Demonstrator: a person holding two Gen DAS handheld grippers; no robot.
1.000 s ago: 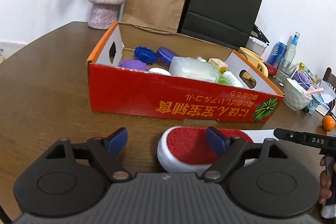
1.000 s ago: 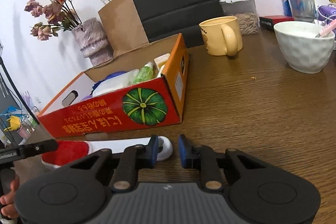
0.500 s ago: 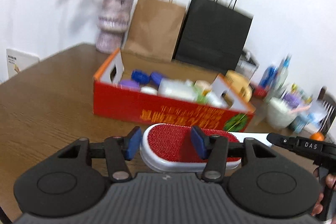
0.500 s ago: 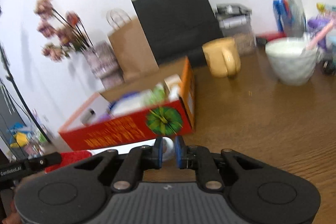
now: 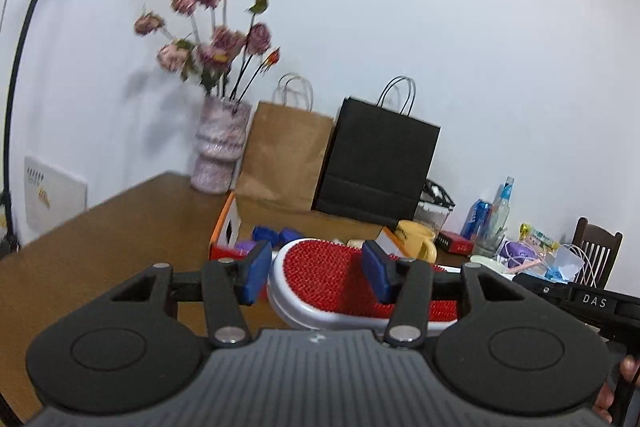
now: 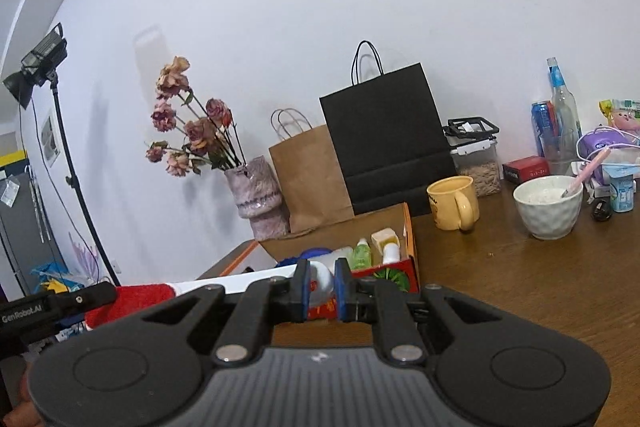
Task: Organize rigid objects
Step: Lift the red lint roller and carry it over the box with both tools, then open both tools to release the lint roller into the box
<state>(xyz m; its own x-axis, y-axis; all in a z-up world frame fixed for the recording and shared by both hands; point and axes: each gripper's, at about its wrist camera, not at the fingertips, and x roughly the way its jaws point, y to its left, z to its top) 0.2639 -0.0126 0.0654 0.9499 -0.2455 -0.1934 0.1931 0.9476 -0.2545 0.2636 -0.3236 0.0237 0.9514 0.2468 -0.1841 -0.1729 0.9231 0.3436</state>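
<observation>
A white lint brush with a red bristle pad (image 5: 328, 275) is held in the air by both grippers, above the table and in front of the red cardboard box (image 6: 384, 273). My left gripper (image 5: 316, 273) is shut on the brush's red head. My right gripper (image 6: 322, 287) is shut on the ring end of the brush's white handle (image 6: 320, 277). The brush head shows at the left of the right wrist view (image 6: 132, 301). The box holds blue lids (image 5: 266, 233), a green bottle (image 6: 362, 253) and other small items.
Behind the box stand a vase of dried roses (image 5: 218, 147), a brown paper bag (image 5: 286, 155) and a black paper bag (image 5: 380, 167). A yellow mug (image 6: 456, 203), a white bowl (image 6: 548, 205), bottles and clutter sit to the right. A light stand (image 6: 60, 147) is at the left.
Both grippers closed on the brush and lifted it off the table, from in front of the box to about the level of its top. Both views tilted upward.
</observation>
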